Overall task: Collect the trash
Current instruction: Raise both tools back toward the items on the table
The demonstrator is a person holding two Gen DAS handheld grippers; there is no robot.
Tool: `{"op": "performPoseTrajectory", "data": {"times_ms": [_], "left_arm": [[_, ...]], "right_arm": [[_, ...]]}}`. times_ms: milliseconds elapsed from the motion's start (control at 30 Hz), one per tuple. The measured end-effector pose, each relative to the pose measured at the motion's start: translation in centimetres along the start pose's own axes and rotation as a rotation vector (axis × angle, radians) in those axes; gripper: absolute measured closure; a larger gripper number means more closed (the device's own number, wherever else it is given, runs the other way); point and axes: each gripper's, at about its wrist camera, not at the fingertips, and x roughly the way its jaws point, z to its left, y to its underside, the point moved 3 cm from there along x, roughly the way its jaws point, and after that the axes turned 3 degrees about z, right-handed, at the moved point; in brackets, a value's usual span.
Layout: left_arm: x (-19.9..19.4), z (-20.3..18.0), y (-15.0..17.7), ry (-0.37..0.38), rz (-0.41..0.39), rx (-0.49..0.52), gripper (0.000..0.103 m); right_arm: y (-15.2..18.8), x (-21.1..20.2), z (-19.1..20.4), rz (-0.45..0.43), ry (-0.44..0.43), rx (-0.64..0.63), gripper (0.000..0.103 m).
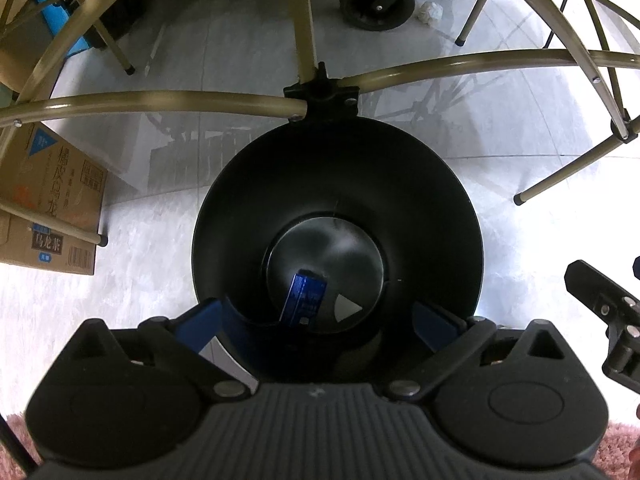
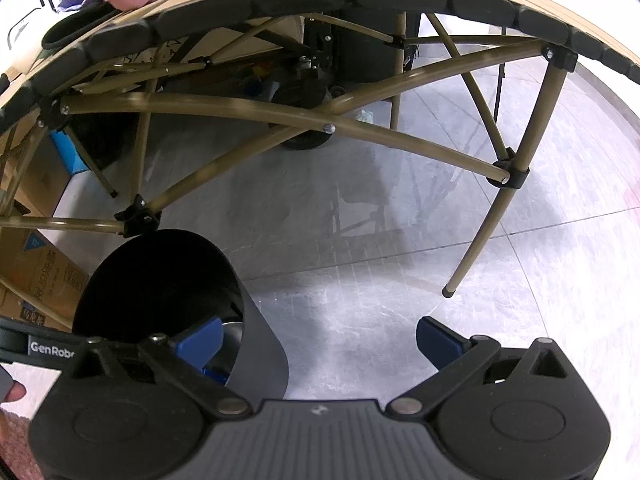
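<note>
step: drop done, blue carton (image 1: pixel 304 298) inside bin (image 1: pixel 224 200) | left gripper (image 1: pixel 318 316) released, right gripper (image 2: pixel 318 340) released beside bin | next: probably grab more trash

Left wrist view straight down into black bin (image 1: pixel 336 184), right wrist view slanting floorward, bin (image 2: pixel 160 280) shared

One black bin (image 1: pixel 420 208); one blue carton (image 1: pixel 304 298) inside; two tools (image 1: pixel 320 320) (image 2: pixel 320 344); one cardboard box (image 1: pixel 52 216).

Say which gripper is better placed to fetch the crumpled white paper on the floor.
Probably the right gripper: open, empty, facing the floor. The left gripper points down into the black round bin. The crumpled white paper lies beyond.
</note>
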Motion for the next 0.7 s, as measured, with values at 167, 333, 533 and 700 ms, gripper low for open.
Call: {"op": "performPoseTrajectory", "data": {"times_ms": [167, 333, 533, 700], "left_arm": [[-1.1, 0.2, 0.4, 0.041, 0.002, 0.004, 0.0], [-3.4, 0.2, 1.0, 0.069, -0.054, 0.027, 0.0], [-6.0, 1.8, 1.5, 0.096, -0.121, 0.007, 0.0], [-8.3, 2.9, 2.0, 0.102, -0.189, -0.002, 0.0]], "right_arm": [[0.1, -0.6, 0.1, -0.013, -0.007, -0.014, 0.0], [0.0, -1.9, 0.5, -0.044, -0.018, -0.036, 0.0], [-0.2, -4.3, 0.7, -0.097, -0.051, -0.049, 0.0], [-0.6, -6.6, 0.9, -0.155, -0.072, -0.056, 0.0]]}}
